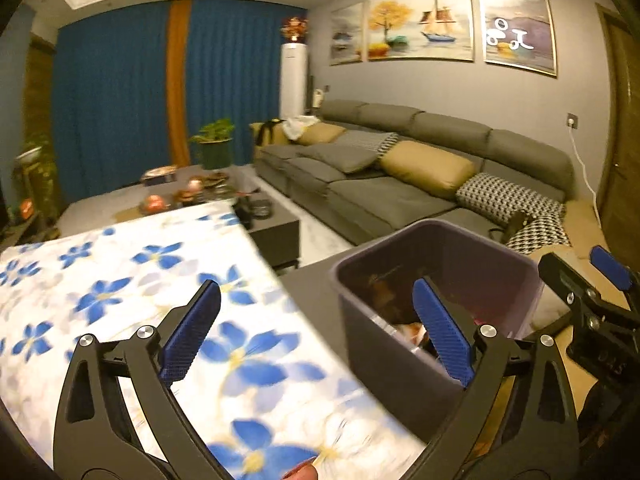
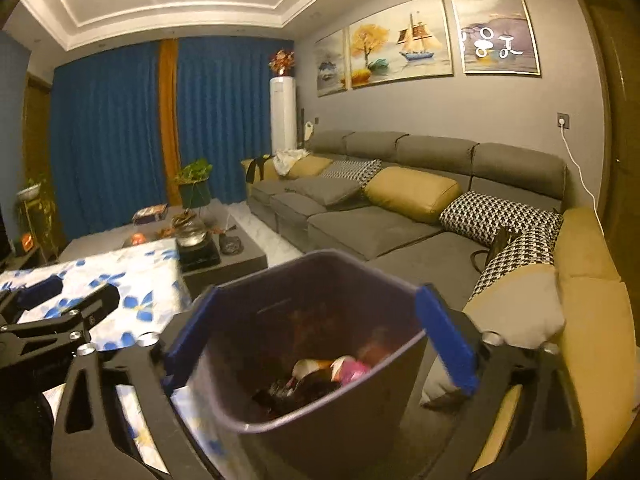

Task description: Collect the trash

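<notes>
Trash (image 2: 320, 376) is lying inside the purple bin (image 2: 256, 304) just ahead of my right tongs (image 2: 320, 336), both pairs, left tongs (image 1: 316, 336) included, gaping apart and empty, and I'm risking tipping it if a finger clips its rim.

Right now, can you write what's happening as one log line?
left tongs: open, empty | right tongs: open, over bin | bin: trash inside | cloth: bare

We see a matt plastic bin (image 2: 320, 412), a floral cloth (image 1: 120, 280), probably smooth, and textured blue pads (image 1: 442, 328).
</notes>
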A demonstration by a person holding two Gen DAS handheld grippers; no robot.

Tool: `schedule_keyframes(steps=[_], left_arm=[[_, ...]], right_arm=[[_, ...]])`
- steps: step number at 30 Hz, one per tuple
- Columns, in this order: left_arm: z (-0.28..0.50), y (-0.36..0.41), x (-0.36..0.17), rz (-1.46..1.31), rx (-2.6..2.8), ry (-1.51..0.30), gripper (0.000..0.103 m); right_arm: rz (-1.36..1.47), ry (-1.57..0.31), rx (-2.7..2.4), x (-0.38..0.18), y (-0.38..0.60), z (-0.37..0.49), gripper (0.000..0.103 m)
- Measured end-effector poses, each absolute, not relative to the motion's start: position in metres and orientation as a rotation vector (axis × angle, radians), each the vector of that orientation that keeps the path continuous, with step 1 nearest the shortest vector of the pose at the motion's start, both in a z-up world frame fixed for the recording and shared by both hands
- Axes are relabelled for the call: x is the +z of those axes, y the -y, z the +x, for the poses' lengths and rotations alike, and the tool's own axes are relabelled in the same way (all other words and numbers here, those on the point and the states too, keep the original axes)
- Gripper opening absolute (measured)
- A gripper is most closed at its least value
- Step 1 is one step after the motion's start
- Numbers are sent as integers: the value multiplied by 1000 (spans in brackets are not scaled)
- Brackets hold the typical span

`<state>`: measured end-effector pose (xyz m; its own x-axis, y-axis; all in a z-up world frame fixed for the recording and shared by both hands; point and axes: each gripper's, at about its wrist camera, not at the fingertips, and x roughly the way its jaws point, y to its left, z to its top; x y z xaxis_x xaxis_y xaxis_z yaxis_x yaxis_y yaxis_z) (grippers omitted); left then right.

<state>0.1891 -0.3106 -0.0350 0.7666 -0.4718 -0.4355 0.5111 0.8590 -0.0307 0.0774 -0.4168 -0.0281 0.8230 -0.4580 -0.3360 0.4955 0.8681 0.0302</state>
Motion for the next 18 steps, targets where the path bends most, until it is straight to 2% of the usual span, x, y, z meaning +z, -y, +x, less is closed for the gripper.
schedule_keyframes(steps=[10,18], left_arm=[[113,233,-23,134,-409,-387,96],[70,176,-18,84,-397,-426,96]], right_arm=[[75,-344,-475,-24,345,34,98],[65,-329,-482,-12,295,-8,98]])
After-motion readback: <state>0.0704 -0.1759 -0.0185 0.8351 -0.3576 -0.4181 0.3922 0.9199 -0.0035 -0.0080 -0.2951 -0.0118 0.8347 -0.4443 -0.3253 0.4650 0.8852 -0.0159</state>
